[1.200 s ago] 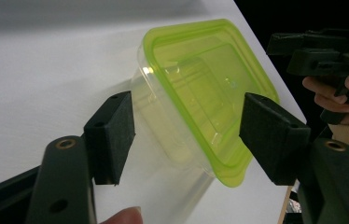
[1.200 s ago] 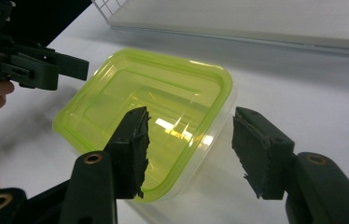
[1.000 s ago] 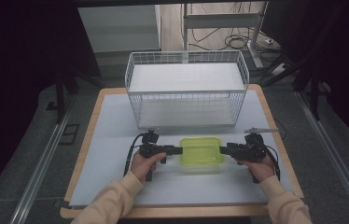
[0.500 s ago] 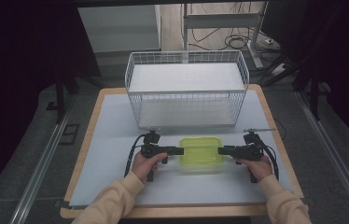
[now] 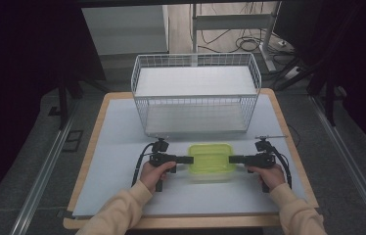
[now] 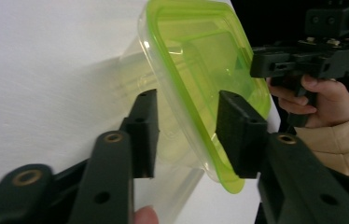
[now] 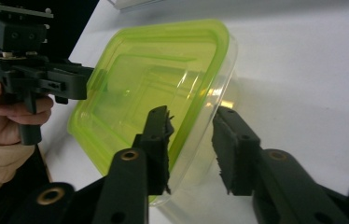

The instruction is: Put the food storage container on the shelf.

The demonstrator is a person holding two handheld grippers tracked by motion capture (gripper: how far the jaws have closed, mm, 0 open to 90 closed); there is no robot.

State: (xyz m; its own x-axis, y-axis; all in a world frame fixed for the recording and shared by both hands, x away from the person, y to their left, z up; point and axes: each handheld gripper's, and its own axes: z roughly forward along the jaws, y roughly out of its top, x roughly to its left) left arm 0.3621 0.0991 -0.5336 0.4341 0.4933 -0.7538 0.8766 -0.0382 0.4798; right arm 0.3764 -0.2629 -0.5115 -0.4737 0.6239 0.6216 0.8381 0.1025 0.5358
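high view — lidded green container [image 5: 211, 157], tool-flanked

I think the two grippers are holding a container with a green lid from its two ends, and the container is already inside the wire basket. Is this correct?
Not quite. The container is not inside the wire basket; in the high view it sits on the white table in front of it. The rest holds: the left gripper and the right gripper take it at opposite ends, jaws having just been closing around its rim.

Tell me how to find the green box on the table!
Look at the big white wire basket at the back of the table. Right in front of it, between the left gripper and the right gripper, sits the box. It is see-through plastic with a bright lime-green lid.
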